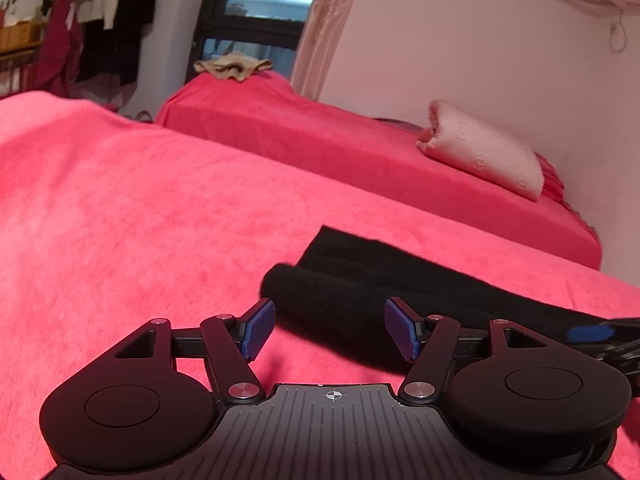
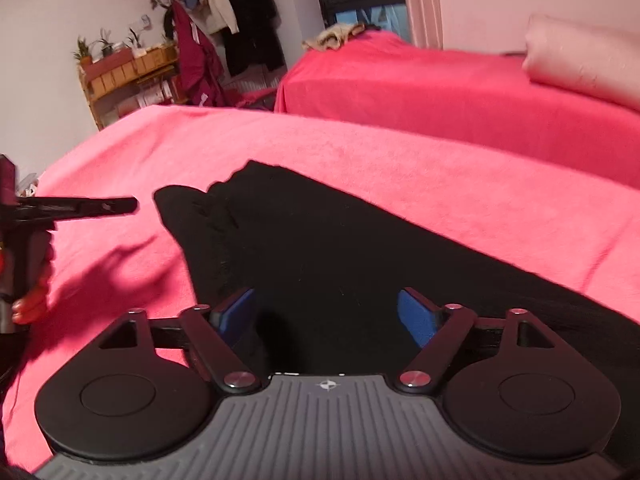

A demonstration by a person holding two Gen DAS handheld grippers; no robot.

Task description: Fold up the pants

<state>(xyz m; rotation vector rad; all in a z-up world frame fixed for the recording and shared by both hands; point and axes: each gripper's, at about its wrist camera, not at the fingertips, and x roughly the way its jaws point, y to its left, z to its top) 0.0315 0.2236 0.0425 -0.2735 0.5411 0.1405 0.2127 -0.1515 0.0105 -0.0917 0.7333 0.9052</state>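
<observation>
Two wrist-camera views over a bed covered with a bright pink blanket (image 1: 140, 208), with black pants (image 2: 320, 248) lying on it.

Starting at the left of the scene: in the right wrist view the left gripper (image 2: 120, 204) reaches in from the left edge, held by a person's hand (image 2: 30, 300), its tip near the pants' left end but apart from the cloth. In its own view the left gripper (image 1: 330, 328) hangs with jaws spread wide and nothing between the blue pads (image 1: 256, 330); the pants (image 1: 360, 292) sit just ahead of it, their near-left end rounded like a folded or rolled edge.

Moving right: the right gripper (image 2: 328, 320) hovers over the middle of the pants, jaws parted wide, blue pads either side of dark cloth below but not pinching it. The pants stretch from left of centre to the right edge as one long narrow strip, so they seem already folded lengthwise.

Far right, on a second pink-covered bed (image 2: 400, 84), lies a pale pillow (image 2: 588, 64).

Judgement: both claws are free, between grasps. The next move likely calls for pinching one end of the strip and carrying it over to halve the length
</observation>
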